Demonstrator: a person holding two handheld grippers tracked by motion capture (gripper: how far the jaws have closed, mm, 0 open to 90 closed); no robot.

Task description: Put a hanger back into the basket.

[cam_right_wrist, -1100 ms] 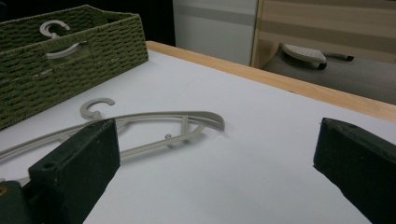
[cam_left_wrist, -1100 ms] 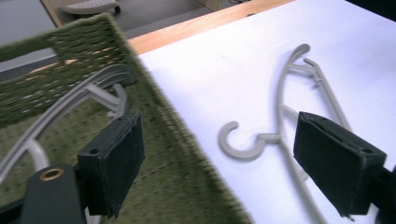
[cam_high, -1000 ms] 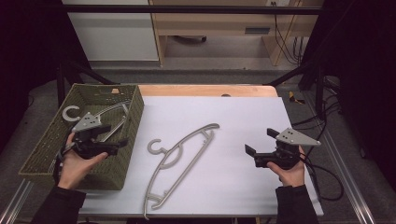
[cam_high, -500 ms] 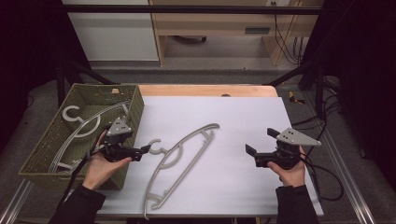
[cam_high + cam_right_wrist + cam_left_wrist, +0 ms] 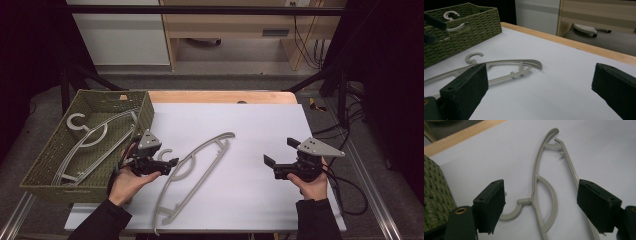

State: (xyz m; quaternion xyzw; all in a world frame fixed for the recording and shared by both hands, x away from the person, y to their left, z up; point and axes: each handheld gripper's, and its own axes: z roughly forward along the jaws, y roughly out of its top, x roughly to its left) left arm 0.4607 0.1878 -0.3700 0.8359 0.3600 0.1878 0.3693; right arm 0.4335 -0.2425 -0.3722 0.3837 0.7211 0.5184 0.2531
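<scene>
The left hand-held gripper [image 5: 167, 161], jaws wide, has reached the diagonal hanger [image 5: 197, 170], hook leftward.

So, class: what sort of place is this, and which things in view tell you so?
Probably a lab or workshop set up for recording, not a home. A person holds a cabled gripper in each hand over a white-topped table, framed by a metal rail, with loose cables by a bench behind.

Along our right gripper [image 5: 539, 92], jaws spread wide, we see a grey hanger [image 5: 499, 68] lying flat on the white table [image 5: 564, 72]. A woven green basket [image 5: 474, 22] behind it holds another hanger [image 5: 451, 15].
</scene>
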